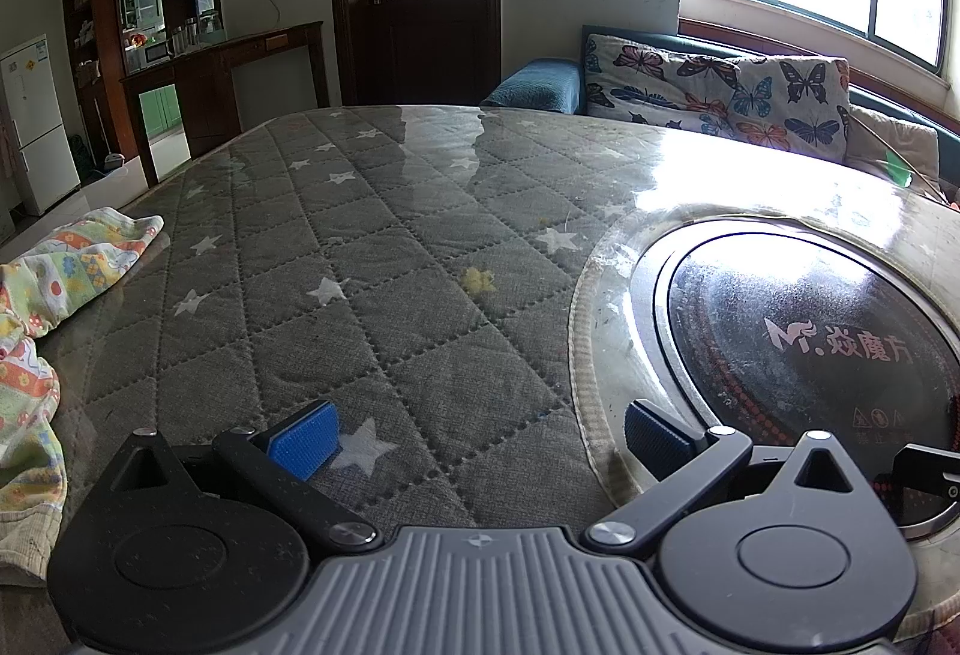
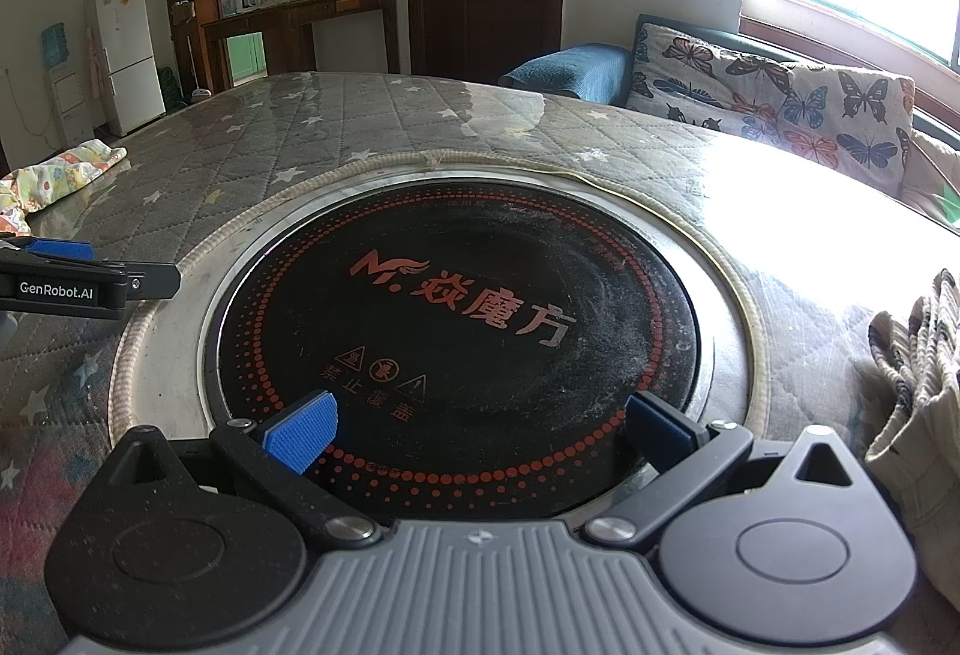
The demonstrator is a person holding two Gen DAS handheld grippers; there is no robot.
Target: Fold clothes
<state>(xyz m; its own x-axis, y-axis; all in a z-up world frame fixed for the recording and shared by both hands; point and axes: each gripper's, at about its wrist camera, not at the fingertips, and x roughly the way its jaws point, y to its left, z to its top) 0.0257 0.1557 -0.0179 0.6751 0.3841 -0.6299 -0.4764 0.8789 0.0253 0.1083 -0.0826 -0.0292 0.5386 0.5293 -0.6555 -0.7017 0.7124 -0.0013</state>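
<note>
Both tongs, left (image 1: 480,436) and right (image 2: 480,433), are hovering wide open and empty over the worktop (image 1: 384,235), ready for the patterned garment (image 1: 54,289).

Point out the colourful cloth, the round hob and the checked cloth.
colourful cloth (image 1: 42,295), left wrist view, middle of the crumpled fabric.
round hob (image 2: 456,331), right wrist view, centre of the black glass.
checked cloth (image 2: 918,373), right wrist view, its folds.

Grey quilted table cover (image 1: 384,259) scattered with white stars; pastel floral-print crumpled garment (image 1: 36,307) at nine o'clock; black round glass cooktop (image 2: 456,331) ringed in red dots; blue ribbed gripper pads (image 1: 303,442).
</note>
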